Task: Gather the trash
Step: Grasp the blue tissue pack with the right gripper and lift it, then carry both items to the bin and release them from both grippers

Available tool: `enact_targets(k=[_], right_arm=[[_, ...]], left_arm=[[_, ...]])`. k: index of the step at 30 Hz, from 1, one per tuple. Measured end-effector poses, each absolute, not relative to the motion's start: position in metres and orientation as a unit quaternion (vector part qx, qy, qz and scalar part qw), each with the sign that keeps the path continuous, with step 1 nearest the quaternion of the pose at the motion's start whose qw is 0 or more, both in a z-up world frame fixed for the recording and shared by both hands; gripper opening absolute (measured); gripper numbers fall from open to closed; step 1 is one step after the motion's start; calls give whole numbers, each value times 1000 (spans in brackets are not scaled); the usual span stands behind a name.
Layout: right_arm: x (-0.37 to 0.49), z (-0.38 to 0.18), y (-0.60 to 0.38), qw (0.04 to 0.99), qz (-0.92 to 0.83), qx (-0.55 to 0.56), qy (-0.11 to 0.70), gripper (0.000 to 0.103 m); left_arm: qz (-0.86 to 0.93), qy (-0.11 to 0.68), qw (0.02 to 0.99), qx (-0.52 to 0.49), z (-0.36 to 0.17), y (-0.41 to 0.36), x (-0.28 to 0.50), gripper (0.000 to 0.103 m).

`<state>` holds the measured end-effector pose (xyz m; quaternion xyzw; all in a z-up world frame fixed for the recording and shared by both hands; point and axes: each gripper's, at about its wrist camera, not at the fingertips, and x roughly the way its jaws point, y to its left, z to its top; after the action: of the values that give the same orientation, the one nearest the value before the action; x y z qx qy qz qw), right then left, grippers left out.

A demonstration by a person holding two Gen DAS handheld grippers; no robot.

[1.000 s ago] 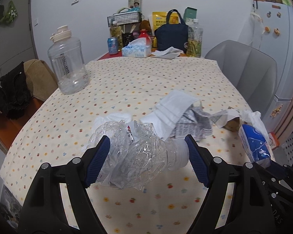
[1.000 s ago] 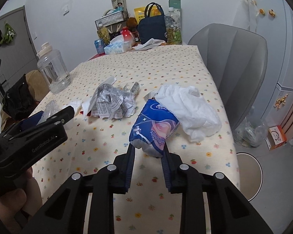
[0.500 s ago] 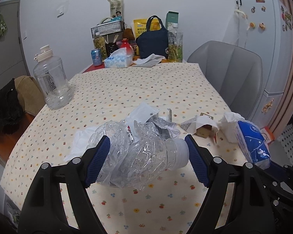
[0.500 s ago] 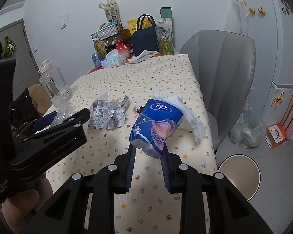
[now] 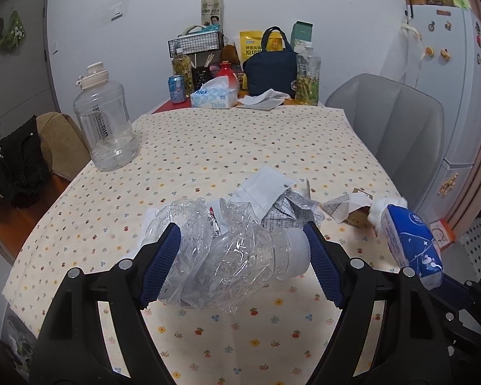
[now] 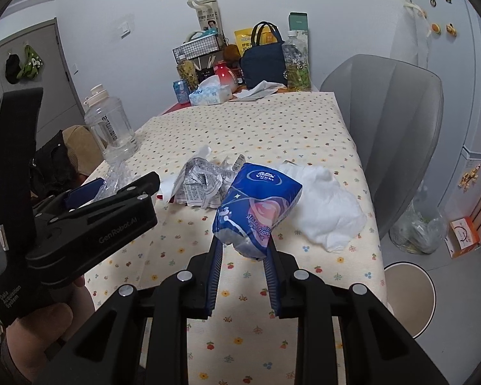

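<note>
My left gripper (image 5: 240, 240) is shut on a crushed clear plastic bottle (image 5: 227, 253) and holds it above the near part of the table. My right gripper (image 6: 244, 243) is shut on a blue tissue pack (image 6: 256, 205), which also shows in the left wrist view (image 5: 410, 247). Crumpled printed paper (image 6: 202, 183) and a white crumpled tissue (image 6: 327, 211) lie on the dotted tablecloth (image 6: 272, 128). A round white trash bin (image 6: 410, 295) stands on the floor right of the table.
A big clear water jug (image 5: 104, 122) stands at the table's left. A tissue box (image 5: 213, 96), navy bag (image 5: 271, 70) and bottles crowd the far end. A grey chair (image 6: 388, 122) and a fridge (image 6: 474, 64) are on the right.
Both grippers have pulled back and risen from the table, each keeping its load. The trash bin has come into the right wrist view.
</note>
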<state>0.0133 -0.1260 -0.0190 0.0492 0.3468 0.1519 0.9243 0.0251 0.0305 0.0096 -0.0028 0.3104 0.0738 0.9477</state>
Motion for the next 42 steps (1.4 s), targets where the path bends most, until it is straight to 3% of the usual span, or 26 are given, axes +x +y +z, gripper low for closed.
enact_targets(k=[13, 42], right_arm=[[15, -18, -164, 932, 94, 59, 345, 26], [22, -55, -334, 926, -44, 148, 344, 27]], left_arm=[[45, 312, 949, 5, 8, 8, 32, 78], [-105, 320, 937, 91, 8, -195, 86, 78]])
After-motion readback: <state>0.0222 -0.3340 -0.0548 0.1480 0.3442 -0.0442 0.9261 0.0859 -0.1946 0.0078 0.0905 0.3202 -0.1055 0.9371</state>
